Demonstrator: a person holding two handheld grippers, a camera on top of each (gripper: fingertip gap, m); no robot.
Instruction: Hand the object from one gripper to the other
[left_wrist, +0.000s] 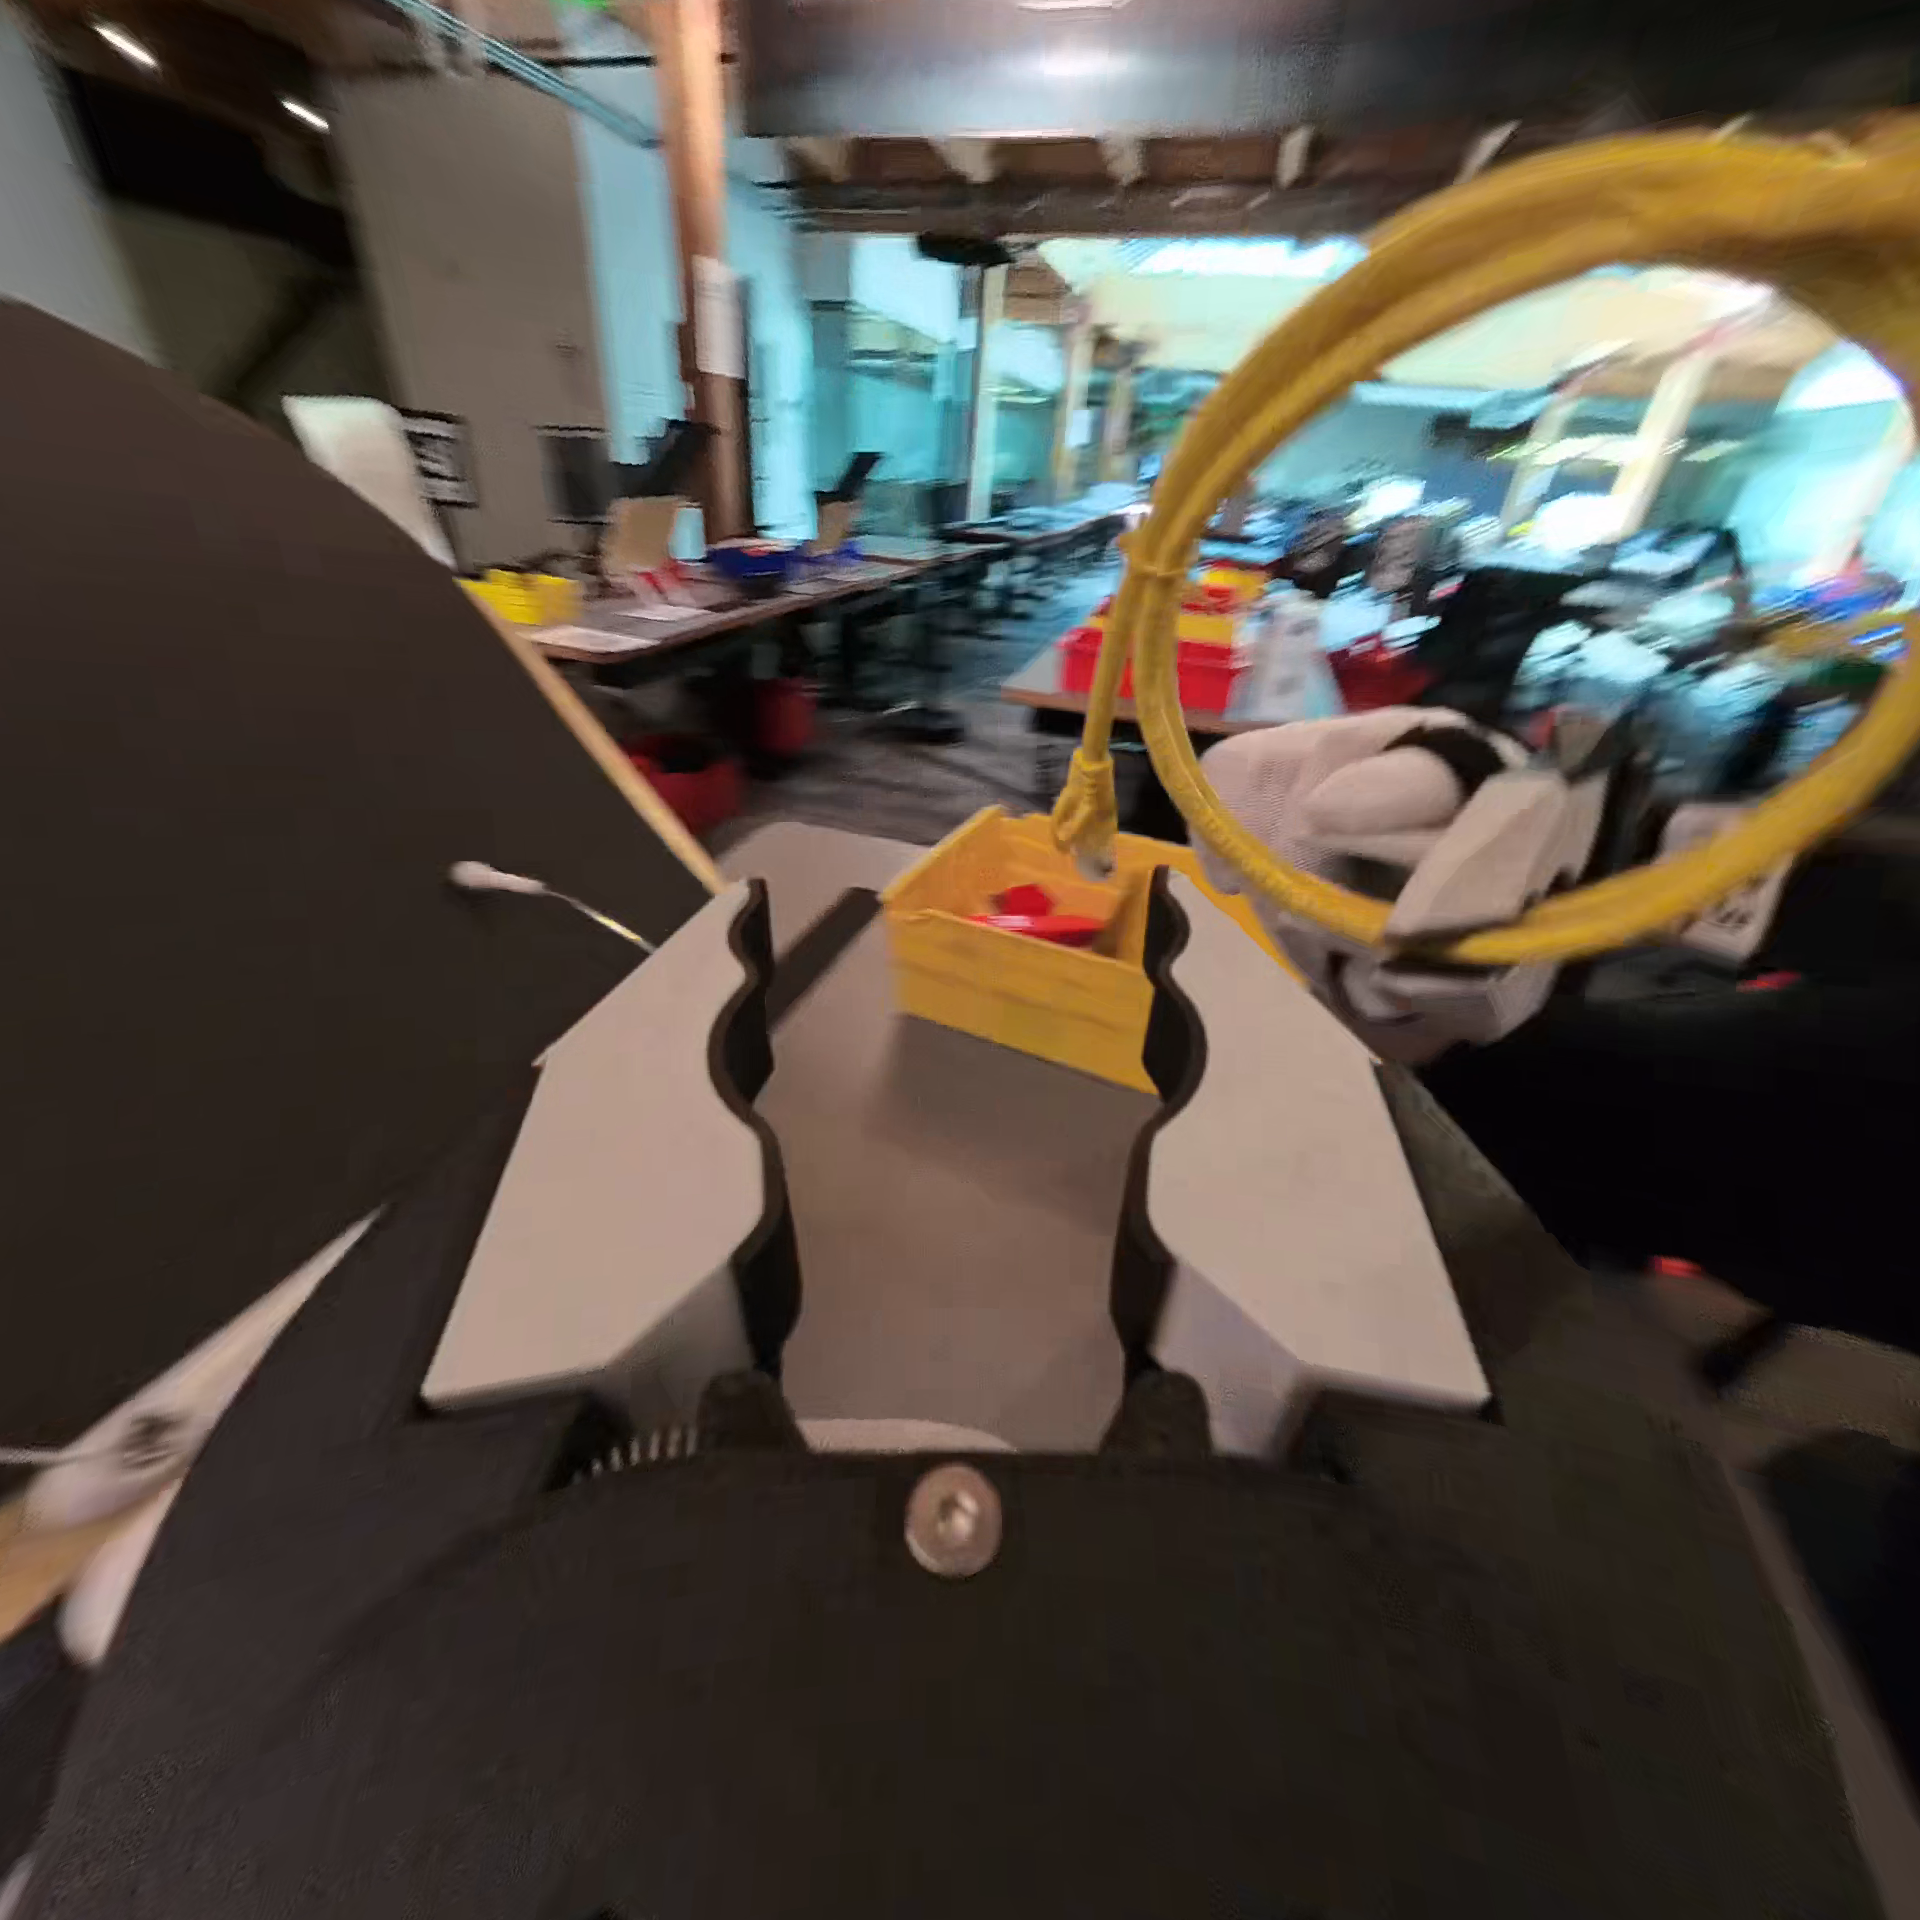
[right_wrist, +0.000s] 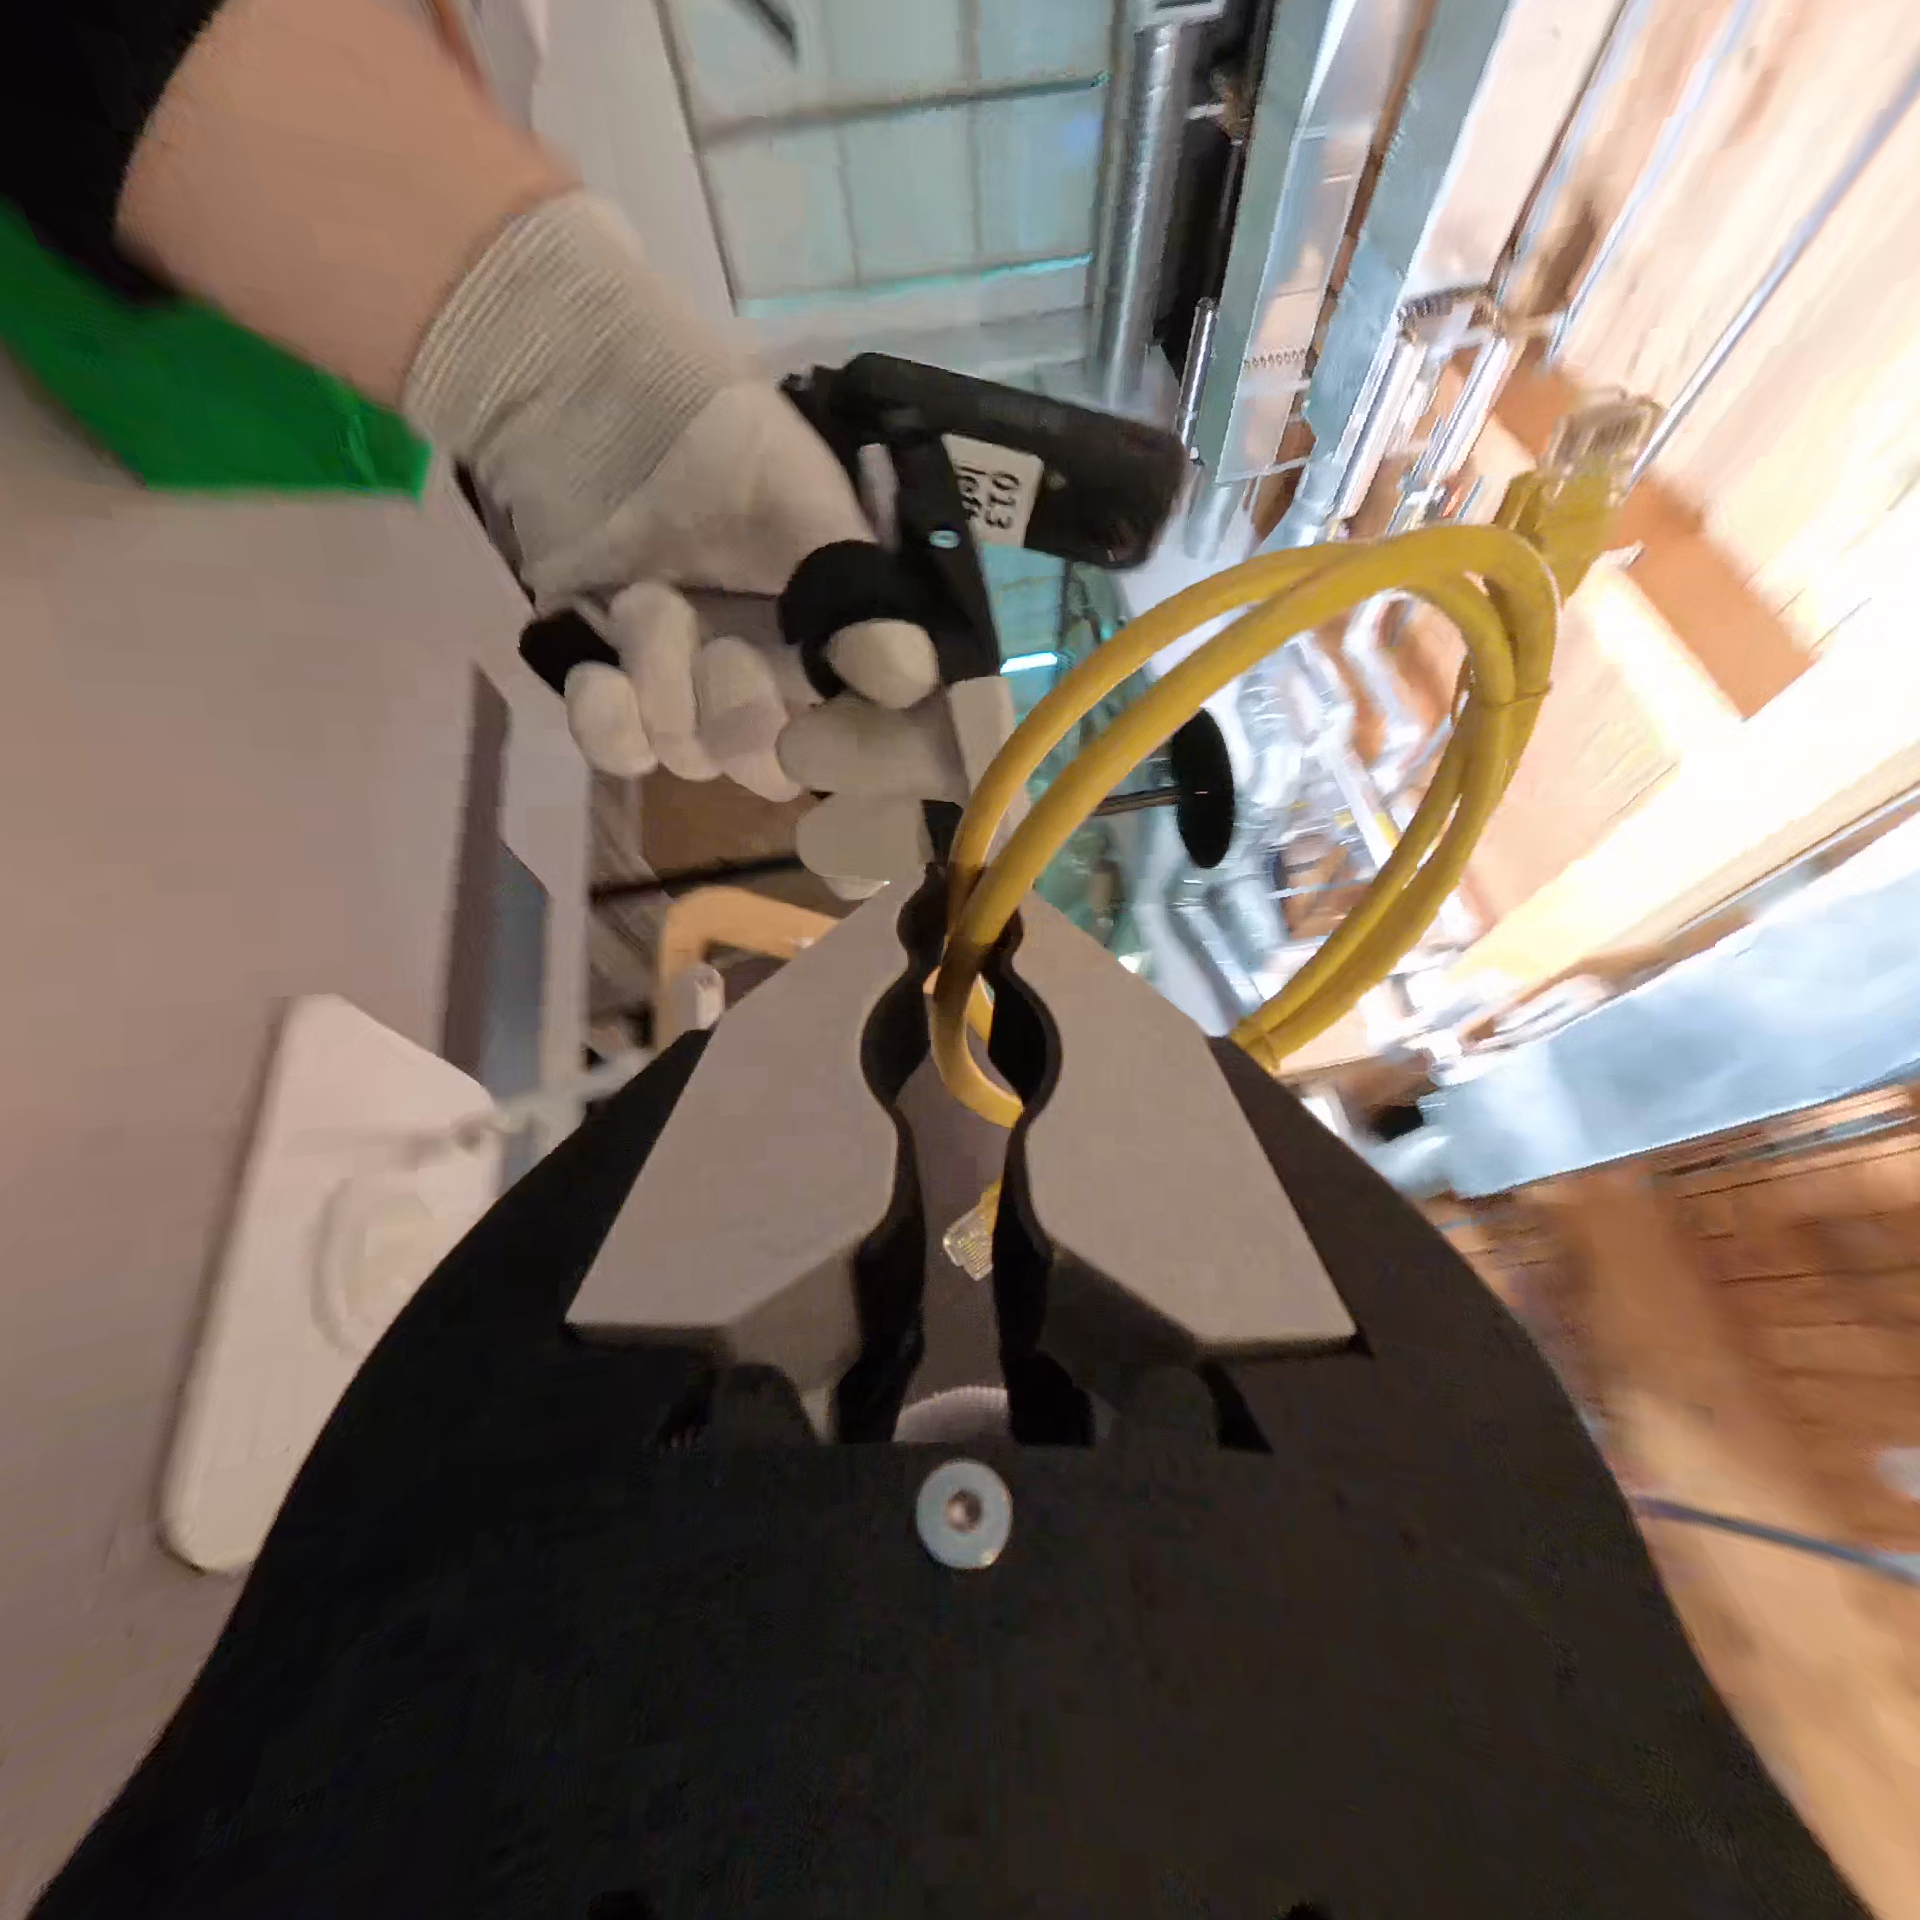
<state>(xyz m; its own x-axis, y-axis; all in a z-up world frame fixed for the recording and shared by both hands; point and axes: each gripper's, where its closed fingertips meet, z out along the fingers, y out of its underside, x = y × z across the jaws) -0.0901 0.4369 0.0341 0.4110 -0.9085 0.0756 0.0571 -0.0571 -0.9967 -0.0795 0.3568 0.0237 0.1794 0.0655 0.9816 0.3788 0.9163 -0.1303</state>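
Observation:
A coiled yellow network cable (right_wrist: 1475, 748) is clamped between the fingertips of my right gripper (right_wrist: 966, 925), which is shut on the coil's lower strands. One clear plug hangs between the fingers, the other sticks out at the upper right. In the left wrist view the cable (left_wrist: 1226, 499) hangs as a big loop at the upper right, held by the right gripper (left_wrist: 1455, 914) in a gloved hand. My left gripper (left_wrist: 961, 904) is open and empty, below and left of the loop. It also shows in the right wrist view (right_wrist: 935, 821), close beyond the right fingertips, held by a white-gloved hand (right_wrist: 644, 457).
A yellow bin (left_wrist: 1018, 966) with red pieces inside stands on the grey table (left_wrist: 935, 1195) just past the left fingertips. A dark board (left_wrist: 260, 779) fills the left side. Work tables with red and yellow bins stand in the blurred background.

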